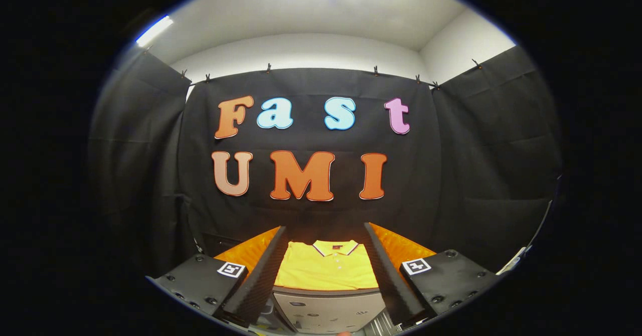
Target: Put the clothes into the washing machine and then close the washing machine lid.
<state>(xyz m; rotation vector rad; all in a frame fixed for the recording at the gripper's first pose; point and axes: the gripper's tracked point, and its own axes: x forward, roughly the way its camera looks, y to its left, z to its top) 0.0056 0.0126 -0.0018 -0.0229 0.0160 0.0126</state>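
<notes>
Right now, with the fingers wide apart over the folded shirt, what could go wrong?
1. The yellow polo shirt lies flat between the open fingers; closing now may pinch only its top layer, so it could unfold.
2. It sits near the edge of the grey panel and may slide off if nudged.

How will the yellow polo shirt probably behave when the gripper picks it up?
The yellow polo shirt lies folded flat beyond the open gripper, so it will probably be floppy, sag and unfold. It looks like thin cloth, so likely light. The pads look ribbed, so slipping seems unlikely.
</notes>
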